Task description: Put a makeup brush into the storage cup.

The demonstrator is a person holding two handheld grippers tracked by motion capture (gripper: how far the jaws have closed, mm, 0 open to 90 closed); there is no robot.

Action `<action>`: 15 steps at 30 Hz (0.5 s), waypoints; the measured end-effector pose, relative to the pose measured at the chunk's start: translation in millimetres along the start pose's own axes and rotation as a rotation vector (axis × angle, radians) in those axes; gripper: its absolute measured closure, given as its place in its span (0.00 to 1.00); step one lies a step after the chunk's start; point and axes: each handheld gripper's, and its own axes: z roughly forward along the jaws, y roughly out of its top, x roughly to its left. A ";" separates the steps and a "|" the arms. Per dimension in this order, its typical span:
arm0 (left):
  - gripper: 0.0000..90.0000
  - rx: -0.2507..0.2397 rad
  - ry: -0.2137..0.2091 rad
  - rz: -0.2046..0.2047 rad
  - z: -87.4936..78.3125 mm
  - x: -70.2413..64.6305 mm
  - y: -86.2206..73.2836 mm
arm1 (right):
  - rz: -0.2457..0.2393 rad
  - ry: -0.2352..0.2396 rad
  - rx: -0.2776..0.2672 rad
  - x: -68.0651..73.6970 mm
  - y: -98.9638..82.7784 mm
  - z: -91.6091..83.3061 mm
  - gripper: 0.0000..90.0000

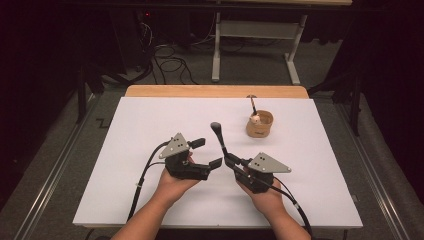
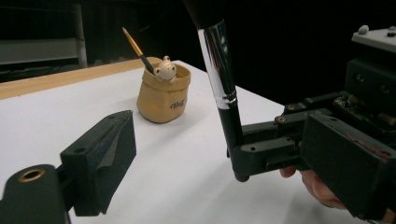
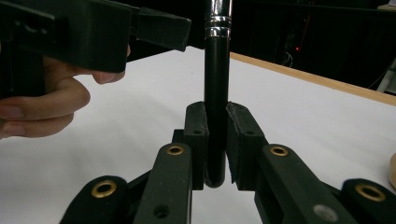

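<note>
High view: right tongs clamp brush upright; left tongs wide, empty, just left. Next, prob – carry brush to far-right cup, w/ care.

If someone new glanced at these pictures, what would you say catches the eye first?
Most likely the black makeup brush standing upright near the middle of the white table, its handle clamped in the right gripper. Beside it the left gripper hangs with its jaws apart and nothing between them. Farther back on the right, a tan pouch-shaped pot holds a thinner brush.
</note>
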 end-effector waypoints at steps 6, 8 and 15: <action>0.17 -0.019 -0.016 -0.013 -3.0 -1.0 0.8 | -0.009 0.017 0.002 5.6 -1.1 3.2 0.90; 0.18 -0.024 -0.028 -0.028 -3.6 -0.2 0.5 | -0.011 0.020 -0.002 7.2 -0.7 4.0 0.90; 0.23 -0.036 -0.043 -0.058 -5.3 3.5 -0.7 | -0.014 0.026 -0.007 9.7 -0.5 5.1 0.90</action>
